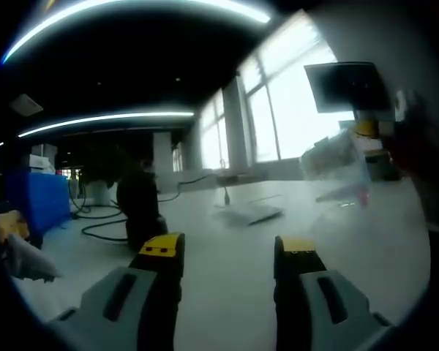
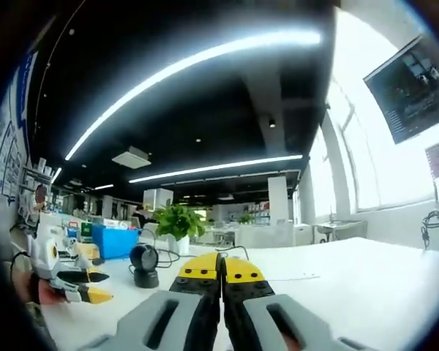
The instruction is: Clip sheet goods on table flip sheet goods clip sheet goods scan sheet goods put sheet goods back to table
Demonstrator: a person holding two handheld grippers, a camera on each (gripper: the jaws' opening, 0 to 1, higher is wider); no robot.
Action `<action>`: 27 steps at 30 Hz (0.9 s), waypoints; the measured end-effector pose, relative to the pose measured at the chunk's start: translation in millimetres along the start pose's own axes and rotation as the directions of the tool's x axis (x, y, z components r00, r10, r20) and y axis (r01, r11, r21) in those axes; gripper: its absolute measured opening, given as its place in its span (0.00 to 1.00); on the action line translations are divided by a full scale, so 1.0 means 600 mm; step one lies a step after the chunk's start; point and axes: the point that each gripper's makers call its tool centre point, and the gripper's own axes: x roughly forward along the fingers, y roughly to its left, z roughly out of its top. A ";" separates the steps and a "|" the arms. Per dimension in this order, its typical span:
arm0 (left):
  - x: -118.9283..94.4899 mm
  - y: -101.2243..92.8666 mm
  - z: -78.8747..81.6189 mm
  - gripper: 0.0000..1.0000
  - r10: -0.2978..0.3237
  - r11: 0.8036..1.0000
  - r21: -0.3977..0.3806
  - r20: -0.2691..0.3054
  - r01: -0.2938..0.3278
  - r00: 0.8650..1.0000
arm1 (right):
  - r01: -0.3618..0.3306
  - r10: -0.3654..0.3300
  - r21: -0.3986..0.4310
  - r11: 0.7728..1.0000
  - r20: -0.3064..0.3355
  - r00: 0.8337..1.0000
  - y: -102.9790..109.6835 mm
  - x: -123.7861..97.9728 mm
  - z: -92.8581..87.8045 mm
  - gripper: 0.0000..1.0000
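**Desk:** The tongs first. How do they stand?

**Photographer:** The left tongs (image 1: 229, 252) are released, their yellow-tipped jaws wide apart with bare white table (image 1: 227, 292) between them. The right tongs (image 2: 221, 274) are clenched, yellow tips pressed together. Their own view does not show whether anything thin is pinched between them.

**Desk:** And the sheet goods?

**Photographer:** A clear packet (image 1: 336, 164), badly blurred, is up off the table ahead of the left tongs and to their right. It sits against a dark blurred shape (image 1: 418, 142) at the right edge of that view, and I can't tell what that shape is. A flat pale item (image 1: 252, 213) lies on the table straight ahead of the left jaws, just past their tips.

**Desk:** What surrounds them?

**Photographer:** A black scanner (image 1: 143, 205) stands ahead and left of the left tongs, with cables (image 1: 102, 223) and a blue box (image 1: 40, 199) further left. From the right tongs, the same scanner (image 2: 144, 265) is just left of the shut tips. Beyond it are a potted plant (image 2: 177, 221) and the blue box (image 2: 117, 240). The left tongs (image 2: 96, 287) come in well to the left. A dark screen (image 2: 415, 84) hangs high on the right by the windows.
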 end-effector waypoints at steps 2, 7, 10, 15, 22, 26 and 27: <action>0.000 0.000 0.000 0.41 0.000 1.000 0.000 0.000 0.000 1.000 | 0.035 -0.036 0.065 0.997 0.005 0.999 -0.018 -0.007 -0.007 0.00; 0.000 0.000 0.000 0.41 0.000 1.000 0.002 0.000 0.000 1.000 | 0.101 -0.107 0.172 0.980 0.024 0.994 -0.051 -0.029 -0.023 0.00; 0.000 0.000 0.000 0.41 -0.001 1.000 0.003 -0.001 0.001 1.000 | 0.101 -0.109 0.213 0.972 0.025 0.994 -0.056 -0.034 -0.030 0.00; 0.000 0.002 -0.001 0.41 0.002 1.000 0.005 -0.002 -0.002 1.000 | 0.124 -0.143 0.305 0.944 0.043 0.989 -0.070 -0.041 -0.031 0.00; 0.001 0.003 -0.002 0.41 0.002 1.000 0.005 -0.003 -0.002 1.000 | 0.172 -0.207 0.565 0.807 -0.002 0.978 -0.113 -0.053 -0.050 0.00; 0.001 0.004 -0.002 0.41 0.002 1.000 0.005 -0.003 -0.002 1.000 | 0.199 -0.241 0.548 0.812 0.004 0.971 -0.130 -0.061 -0.055 0.00; 0.001 0.004 -0.002 0.41 0.002 1.000 0.005 -0.003 -0.002 1.000 | 0.206 -0.251 0.552 0.808 0.007 0.968 -0.134 -0.063 -0.054 0.00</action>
